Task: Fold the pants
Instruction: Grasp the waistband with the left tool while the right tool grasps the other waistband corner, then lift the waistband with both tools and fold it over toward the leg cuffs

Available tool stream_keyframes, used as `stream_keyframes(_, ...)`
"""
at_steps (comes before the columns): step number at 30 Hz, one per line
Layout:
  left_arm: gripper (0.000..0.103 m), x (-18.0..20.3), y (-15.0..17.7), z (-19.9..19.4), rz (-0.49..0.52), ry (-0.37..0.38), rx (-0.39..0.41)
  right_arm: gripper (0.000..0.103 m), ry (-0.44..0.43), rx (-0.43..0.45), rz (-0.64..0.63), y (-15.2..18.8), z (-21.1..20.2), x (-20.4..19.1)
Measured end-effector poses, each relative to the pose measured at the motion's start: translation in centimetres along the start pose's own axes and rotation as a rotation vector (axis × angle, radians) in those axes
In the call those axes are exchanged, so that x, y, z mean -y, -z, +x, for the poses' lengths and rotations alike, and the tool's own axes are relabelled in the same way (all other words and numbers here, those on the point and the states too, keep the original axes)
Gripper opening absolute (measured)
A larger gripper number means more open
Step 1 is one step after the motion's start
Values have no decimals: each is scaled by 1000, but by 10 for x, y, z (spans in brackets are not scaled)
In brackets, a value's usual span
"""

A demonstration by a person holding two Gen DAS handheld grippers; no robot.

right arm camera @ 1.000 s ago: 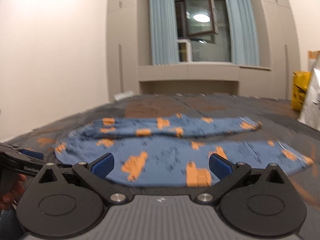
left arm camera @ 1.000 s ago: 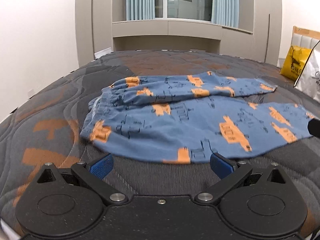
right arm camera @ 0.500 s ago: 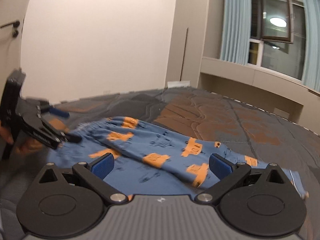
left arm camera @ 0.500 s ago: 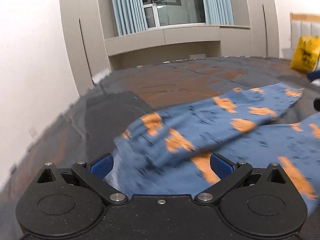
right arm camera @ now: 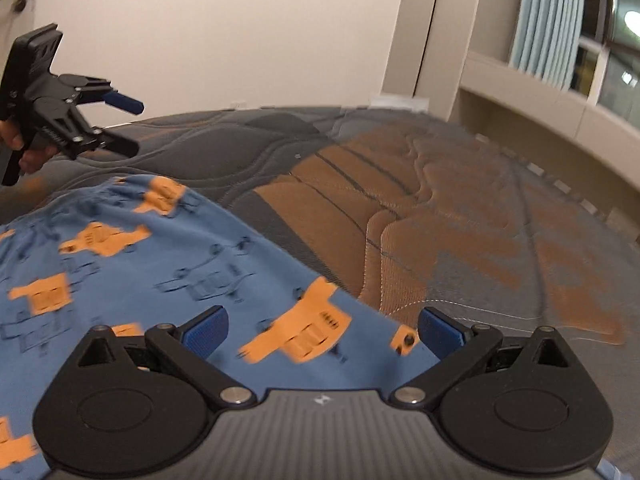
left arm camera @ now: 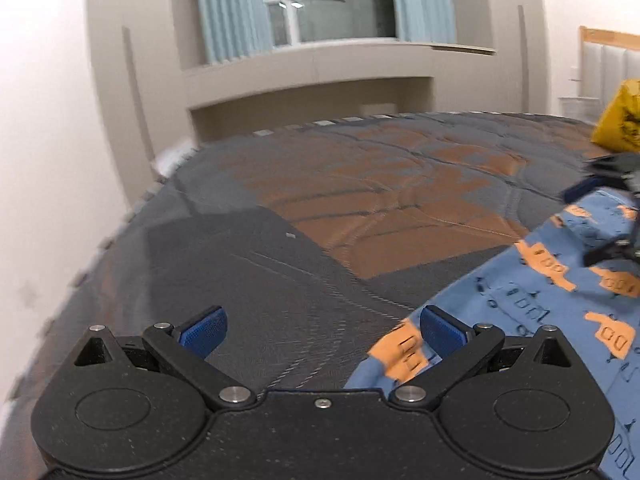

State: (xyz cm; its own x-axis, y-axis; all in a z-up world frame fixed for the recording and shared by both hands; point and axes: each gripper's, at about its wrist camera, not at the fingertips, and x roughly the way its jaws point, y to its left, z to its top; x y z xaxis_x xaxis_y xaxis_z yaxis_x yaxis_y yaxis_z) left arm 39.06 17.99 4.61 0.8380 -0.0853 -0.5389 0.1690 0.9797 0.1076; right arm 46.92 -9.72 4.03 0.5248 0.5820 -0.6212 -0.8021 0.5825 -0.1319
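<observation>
Both grippers' jaws wide — above pants (right arm camera: 120,264).

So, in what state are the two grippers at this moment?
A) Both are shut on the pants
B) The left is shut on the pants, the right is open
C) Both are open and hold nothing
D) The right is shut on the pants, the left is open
C: the left gripper and the right gripper both show wide-apart blue fingers, with the pants lying loose on the bed.
</observation>
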Motion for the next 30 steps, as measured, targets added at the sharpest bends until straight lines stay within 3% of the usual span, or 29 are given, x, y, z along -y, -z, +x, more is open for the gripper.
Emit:
stream_keyframes(5,103,-3,3,35,15,182,-68,103,-76,-60,0,-3,32,41)
stream_keyframes(7,102,0,6,45,42,220,-110,102,-105,-63,38,-2,37,57)
stream_keyframes(11,101,7,7,52,86,225,-155,88,-146,-74,86,2,38,75)
stream_keyframes(17,101,9,2,53,84,201,-179,66,-117,-88,30,4,35,64)
stream_keyframes(18,98,9,2,53,80,193,-187,53,-114,-94,21,3,36,60)
stream_keyframes(19,92,9,2,53,74,198,-197,38,-109,-102,14,3,37,57)
stream_keyframes(21,81,7,4,53,54,227,-214,24,-76,-117,-5,4,38,51)
stream_keyframes(23,65,7,5,56,36,241,-251,20,-52,-118,-11,4,36,47)
stream_keyframes(24,43,8,5,57,34,228,-267,15,-44,-113,-13,4,33,45)
stream_keyframes(25,33,9,5,57,30,213,-269,9,-34,-105,-16,4,30,43)
stream_keyframes(26,31,10,4,55,19,199,-267,8,-25,-95,-18,4,26,40)
stream_keyframes(28,7,12,0,48,-13,187,-254,3,2,-68,-16,3,16,34)
stream_keyframes(30,3,18,-3,37,-18,155,-229,2,42,-36,-20,2,2,24)
